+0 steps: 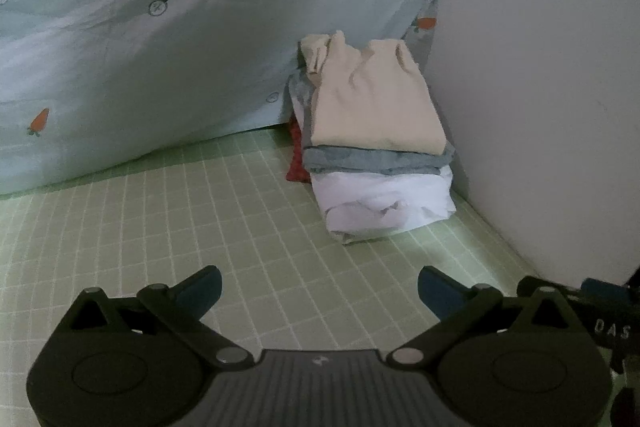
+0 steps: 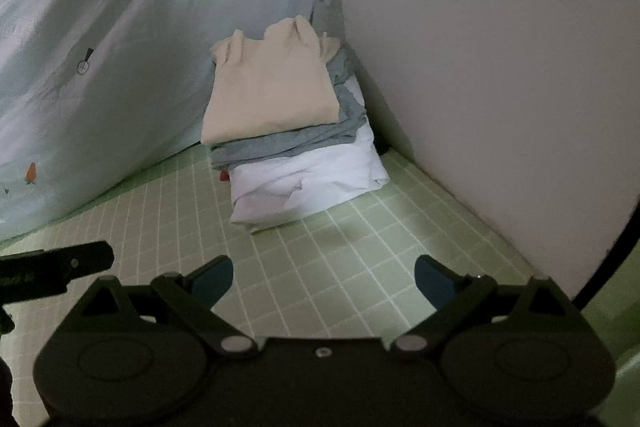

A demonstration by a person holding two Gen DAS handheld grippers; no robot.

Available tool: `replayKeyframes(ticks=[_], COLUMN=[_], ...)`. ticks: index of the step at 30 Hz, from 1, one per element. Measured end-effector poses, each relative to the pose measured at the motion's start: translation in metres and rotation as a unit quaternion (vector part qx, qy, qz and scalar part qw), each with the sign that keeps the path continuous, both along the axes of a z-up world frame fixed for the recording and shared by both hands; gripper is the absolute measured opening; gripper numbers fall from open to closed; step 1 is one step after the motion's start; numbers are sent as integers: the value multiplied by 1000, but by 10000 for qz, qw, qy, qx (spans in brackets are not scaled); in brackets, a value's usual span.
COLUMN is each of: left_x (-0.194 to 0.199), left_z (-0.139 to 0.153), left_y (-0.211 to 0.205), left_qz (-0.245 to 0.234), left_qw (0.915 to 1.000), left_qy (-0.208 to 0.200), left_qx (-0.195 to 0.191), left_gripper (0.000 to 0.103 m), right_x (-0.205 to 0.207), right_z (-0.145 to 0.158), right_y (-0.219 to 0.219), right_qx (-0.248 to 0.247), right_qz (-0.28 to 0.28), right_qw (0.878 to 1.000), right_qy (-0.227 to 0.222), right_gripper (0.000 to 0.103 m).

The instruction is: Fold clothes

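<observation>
A stack of folded clothes stands on the green checked sheet [image 1: 200,219] against the wall. A beige garment [image 1: 372,103] lies on top, a grey one [image 1: 376,159] under it, a white one [image 1: 380,203] at the bottom, and a bit of red cloth [image 1: 297,163] shows at the left. The same stack shows in the right wrist view: beige [image 2: 272,95], grey [image 2: 288,143], white [image 2: 308,183]. My left gripper [image 1: 320,291] is open and empty, short of the stack. My right gripper [image 2: 324,281] is open and empty, also short of it.
A pale blue quilt with carrot prints [image 1: 160,47] is heaped at the left and behind the stack. A plain wall [image 1: 540,87] bounds the right side. Part of the other gripper shows at the frame edges [image 2: 52,267].
</observation>
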State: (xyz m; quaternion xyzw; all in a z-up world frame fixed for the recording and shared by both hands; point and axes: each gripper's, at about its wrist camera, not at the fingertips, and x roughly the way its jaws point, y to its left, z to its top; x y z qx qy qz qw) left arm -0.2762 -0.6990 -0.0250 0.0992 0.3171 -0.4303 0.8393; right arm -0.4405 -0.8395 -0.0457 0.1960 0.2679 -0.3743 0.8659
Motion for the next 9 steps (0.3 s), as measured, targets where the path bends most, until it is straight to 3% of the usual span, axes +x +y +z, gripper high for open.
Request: replayKeyframes(ticks=[9], left_x=[-7], left_z=[2], left_y=[-1], left_qz=[-109], left_qw=[9999], left_qy=[-68], left_qx=[32], left_gripper=[103], right_x=[-2], right_z=[1], right_y=[5], right_qx=[-39], right_qz=[-43], right_qw=[10000], right_qy=[-58], right_gripper=[98])
